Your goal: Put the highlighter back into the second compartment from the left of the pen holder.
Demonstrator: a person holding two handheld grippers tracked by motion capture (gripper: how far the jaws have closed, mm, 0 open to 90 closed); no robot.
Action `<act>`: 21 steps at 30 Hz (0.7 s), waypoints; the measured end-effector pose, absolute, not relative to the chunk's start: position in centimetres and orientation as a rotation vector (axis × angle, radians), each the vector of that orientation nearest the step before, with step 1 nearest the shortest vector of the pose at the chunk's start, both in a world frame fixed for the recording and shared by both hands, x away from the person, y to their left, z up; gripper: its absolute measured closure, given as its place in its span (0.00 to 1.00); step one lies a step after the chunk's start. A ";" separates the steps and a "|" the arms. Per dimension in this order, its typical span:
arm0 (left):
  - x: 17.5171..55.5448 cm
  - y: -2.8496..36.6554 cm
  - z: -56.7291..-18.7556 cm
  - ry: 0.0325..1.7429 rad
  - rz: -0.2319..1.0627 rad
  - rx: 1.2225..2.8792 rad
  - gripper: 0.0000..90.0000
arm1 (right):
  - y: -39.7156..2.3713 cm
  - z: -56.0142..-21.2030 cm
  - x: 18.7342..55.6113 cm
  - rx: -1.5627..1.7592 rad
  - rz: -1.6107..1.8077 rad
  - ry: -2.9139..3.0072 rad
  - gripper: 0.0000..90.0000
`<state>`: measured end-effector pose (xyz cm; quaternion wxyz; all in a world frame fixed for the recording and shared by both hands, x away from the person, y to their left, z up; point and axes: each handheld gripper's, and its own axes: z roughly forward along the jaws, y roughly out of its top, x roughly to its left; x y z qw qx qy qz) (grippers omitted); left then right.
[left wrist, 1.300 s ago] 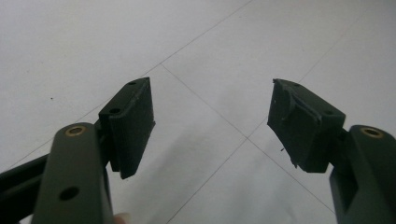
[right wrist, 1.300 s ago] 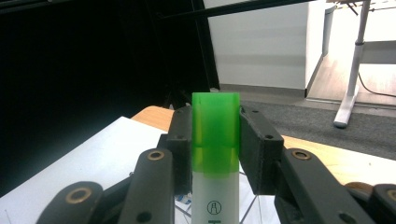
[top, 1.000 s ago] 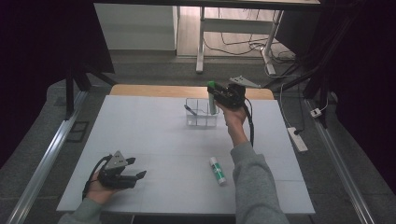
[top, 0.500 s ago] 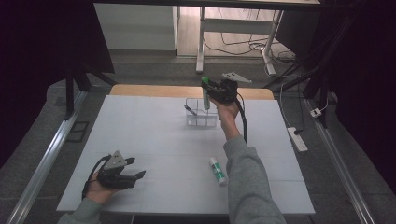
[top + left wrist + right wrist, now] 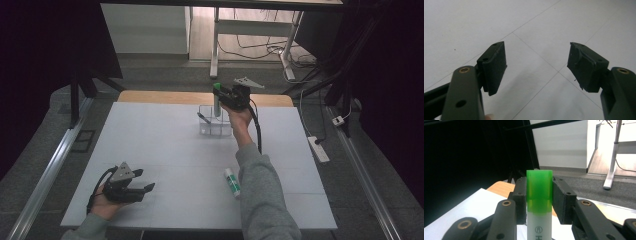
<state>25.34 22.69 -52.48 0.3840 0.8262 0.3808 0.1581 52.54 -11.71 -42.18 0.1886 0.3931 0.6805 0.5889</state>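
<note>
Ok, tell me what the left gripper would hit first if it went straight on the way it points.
Most likely the white table top. The left gripper has its jaws open with nothing between them, angled toward the bare surface in its own view. In the high view no object lies ahead of it, though depth is hard to judge.

I see translucent glossy green plastic cap on smooth white marker, matt black plastic jaws, clear plastic organizer, matt white table, wooden edge strip

The marker runs off the bottom edge — its printed lettering is cut short, perhaps an "H".
</note>
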 end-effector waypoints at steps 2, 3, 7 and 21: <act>25.3 22.7 -52.5 0.970 0.401 2.107 0.34 | -11.8 -42.2 52.5 1.126 1.645 1.929 0.63; 25.3 22.7 -52.5 0.971 0.402 2.108 0.34 | -11.9 -42.1 52.4 1.137 1.638 1.934 0.61; 25.3 22.6 -52.5 0.970 0.406 2.110 0.34 | -12.5 -41.9 51.9 1.149 1.611 1.959 0.55; 25.5 22.6 -52.5 0.975 0.409 2.112 0.34 | -15.9 -41.8 49.5 1.086 1.588 2.045 0.55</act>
